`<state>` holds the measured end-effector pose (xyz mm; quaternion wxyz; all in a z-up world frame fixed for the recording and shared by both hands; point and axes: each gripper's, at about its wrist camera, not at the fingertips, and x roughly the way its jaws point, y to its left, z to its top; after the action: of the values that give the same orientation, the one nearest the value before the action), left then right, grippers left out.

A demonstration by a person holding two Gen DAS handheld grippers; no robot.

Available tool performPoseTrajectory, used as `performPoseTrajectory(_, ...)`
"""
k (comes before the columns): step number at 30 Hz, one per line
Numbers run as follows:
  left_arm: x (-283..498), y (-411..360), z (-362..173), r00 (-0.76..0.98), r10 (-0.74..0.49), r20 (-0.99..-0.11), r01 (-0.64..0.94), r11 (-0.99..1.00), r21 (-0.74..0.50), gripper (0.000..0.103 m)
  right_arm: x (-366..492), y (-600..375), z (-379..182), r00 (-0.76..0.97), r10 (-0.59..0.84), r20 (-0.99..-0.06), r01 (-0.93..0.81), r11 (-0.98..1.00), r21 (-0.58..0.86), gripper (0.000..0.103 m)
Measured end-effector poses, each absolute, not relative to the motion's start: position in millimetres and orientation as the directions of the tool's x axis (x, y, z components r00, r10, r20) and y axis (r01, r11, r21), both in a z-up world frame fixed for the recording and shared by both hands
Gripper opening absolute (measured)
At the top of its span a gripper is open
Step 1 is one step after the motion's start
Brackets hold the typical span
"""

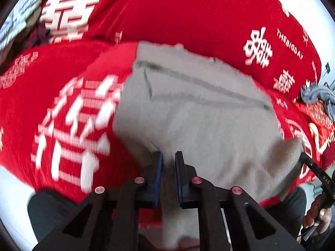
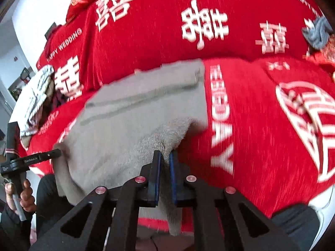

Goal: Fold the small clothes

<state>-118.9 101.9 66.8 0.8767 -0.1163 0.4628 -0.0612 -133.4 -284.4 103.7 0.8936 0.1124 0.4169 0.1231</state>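
- Left wrist view is showing the grey garment (image 1: 199, 108) spreading forward and to the right of the left gripper (image 1: 168, 156), lying over the red printed cover (image 1: 188, 16); its near edge is running between the two blue pads.
- Left gripper's jaws are standing nearly pressed together, pinching that near edge, with cloth hanging down between the fingers (image 1: 158, 177).
- Right wrist view is showing the same garment reaching forward and to the left of the right gripper (image 2: 165, 156), whose pads are pinching its other near corner, jaws almost together.
- Each gripper is appearing at the side of the other's view: the right one at the garment's right corner, the left one at its left corner, so the held edge is stretching across between them.
- Far edge of the garment is lying well ahead of both grippers; I judge the fold is calling for both hands carrying the near edge forward over it together.
- Striped bundle (image 2: 39, 96) and grey bundle (image 2: 316, 33) are sitting well apart at the sides.
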Motion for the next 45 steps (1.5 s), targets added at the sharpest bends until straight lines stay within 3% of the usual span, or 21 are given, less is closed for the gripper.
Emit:
performPoseTrajectory(6,-59,109,72,0.569,-0.185,-0.801,-0.064,0.961,-0.268,0.014,-71,-281,104,0.635,0.271,-0.724,-0.065,0.952,0.300,0.004)
performPoseTrajectory(11,-79,126,65,0.551,-0.236,-0.800,-0.067,0.944,-0.324,0.015,-70,-276,87,0.586,0.306,-0.751,-0.088,0.945,0.316,0.008)
performPoseTrajectory(12,-90,130,62,0.550,-0.224,-0.805,-0.077,0.946,-0.315,0.023,-76,-278,88,0.588,0.310,-0.747,-0.093,0.943,0.319,0.012)
performPoseTrajectory(13,-96,133,59,0.547,-0.208,-0.810,-0.087,0.949,-0.303,0.038,-79,-279,87,0.590,0.314,-0.744,-0.098,0.942,0.320,0.024)
performPoseTrajectory(14,-107,137,55,0.542,-0.178,-0.821,-0.112,0.953,-0.281,0.088,-85,-280,88,0.594,0.318,-0.739,-0.103,0.941,0.322,0.033)
performPoseTrajectory(15,-117,141,51,0.550,-0.149,-0.822,-0.151,0.950,-0.273,0.102,-88,-281,87,0.595,0.316,-0.739,-0.101,0.942,0.321,0.057)
performPoseTrajectory(16,-131,145,48,0.578,-0.131,-0.805,-0.187,0.940,-0.287,0.102,-92,-282,87,0.599,0.312,-0.737,-0.098,0.943,0.319,0.068)
performPoseTrajectory(23,-164,134,19,0.508,-0.291,-0.811,-0.207,0.873,-0.442,0.102,-115,-292,81,0.585,0.301,-0.753,-0.103,0.949,0.300,0.068)
performPoseTrajectory(27,-162,98,9,0.447,-0.306,-0.841,-0.141,0.904,-0.404,0.102,-108,-304,69,0.540,0.348,-0.766,-0.096,0.930,0.355,0.068)
performPoseTrajectory(28,-162,88,5,0.429,-0.325,-0.843,-0.114,0.906,-0.407,0.101,-105,-306,65,0.526,0.367,-0.767,-0.099,0.922,0.374,0.068)
performPoseTrajectory(30,-162,71,-2,0.397,-0.332,-0.855,-0.078,0.917,-0.392,0.087,-101,-303,59,0.496,0.397,-0.772,-0.117,0.912,0.394,0.068)
performPoseTrajectory(31,-162,66,-2,0.398,-0.312,-0.863,-0.066,0.928,-0.366,0.087,-99,-300,56,0.479,0.408,-0.777,-0.130,0.909,0.396,0.068)
performPoseTrajectory(32,-164,62,-1,0.407,-0.298,-0.864,-0.054,0.936,-0.348,0.077,-97,-294,52,0.462,0.418,-0.782,-0.154,0.906,0.393,0.067)
performPoseTrajectory(33,-164,60,1,0.413,-0.289,-0.864,-0.049,0.940,-0.338,0.058,-98,-290,50,0.457,0.420,-0.784,-0.174,0.907,0.384,0.057)
performPoseTrajectory(34,-164,61,3,0.417,-0.274,-0.867,-0.054,0.945,-0.324,0.050,-98,-284,49,0.456,0.414,-0.788,-0.195,0.910,0.366,0.033)
performPoseTrajectory(36,-165,67,6,0.425,-0.274,-0.863,-0.061,0.942,-0.329,0.018,-98,-275,48,0.441,0.422,-0.792,-0.219,0.907,0.360,0.008)
performPoseTrajectory(39,-166,78,14,0.447,-0.316,-0.837,-0.063,0.922,-0.382,0.016,-107,-272,60,0.457,0.478,-0.750,-0.246,0.878,0.410,0.007)
performPoseTrajectory(43,-158,85,48,0.551,-0.281,-0.786,-0.030,0.935,-0.355,0.016,-120,-277,87,0.497,0.565,-0.658,-0.288,0.823,0.489,0.007)
performPoseTrajectory(44,-152,84,58,0.574,-0.266,-0.775,-0.021,0.941,-0.338,0.013,-120,-280,92,0.512,0.571,-0.642,-0.283,0.817,0.502,0.007)
performPoseTrajectory(45,-144,85,65,0.591,-0.253,-0.766,-0.016,0.946,-0.324,0.001,-118,-284,97,0.529,0.573,-0.626,-0.270,0.813,0.516,0.007)
